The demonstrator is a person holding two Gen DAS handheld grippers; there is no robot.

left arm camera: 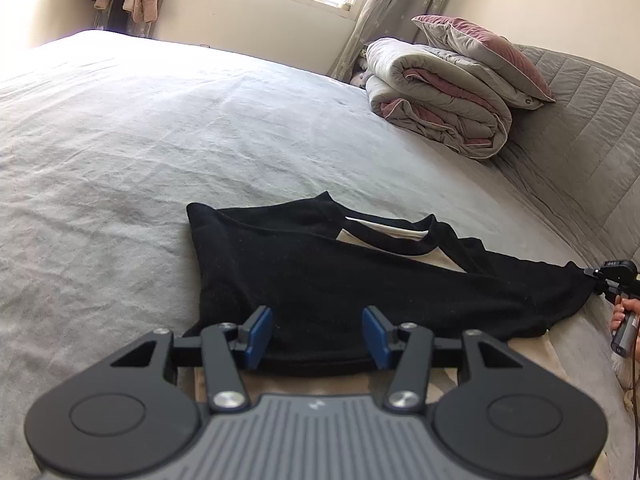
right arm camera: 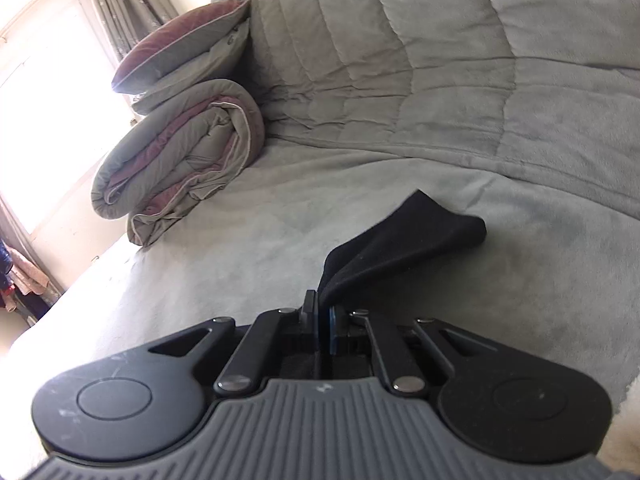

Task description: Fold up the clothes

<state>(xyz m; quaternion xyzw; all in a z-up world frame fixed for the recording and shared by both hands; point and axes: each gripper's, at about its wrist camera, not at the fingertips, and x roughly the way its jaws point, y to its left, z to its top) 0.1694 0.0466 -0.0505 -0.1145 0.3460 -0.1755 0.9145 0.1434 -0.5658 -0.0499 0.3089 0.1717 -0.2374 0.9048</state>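
Right gripper (right arm camera: 324,322) pinching one black garment (left arm camera: 320,280), left gripper (left arm camera: 318,334) open, touching hem.

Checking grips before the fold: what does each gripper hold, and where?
Right gripper pinches the black shirt by a corner. Left gripper is open, holding nothing.

Each gripper, the left gripper (left arm camera: 318,338) and the right gripper (right arm camera: 323,320), is built of black linkage arms joined by silver screws (left arm camera: 229,399), with blue pads (left arm camera: 260,336) on the fingers, round black discs flanking a ribbed grey housing (left arm camera: 316,436) marked in white
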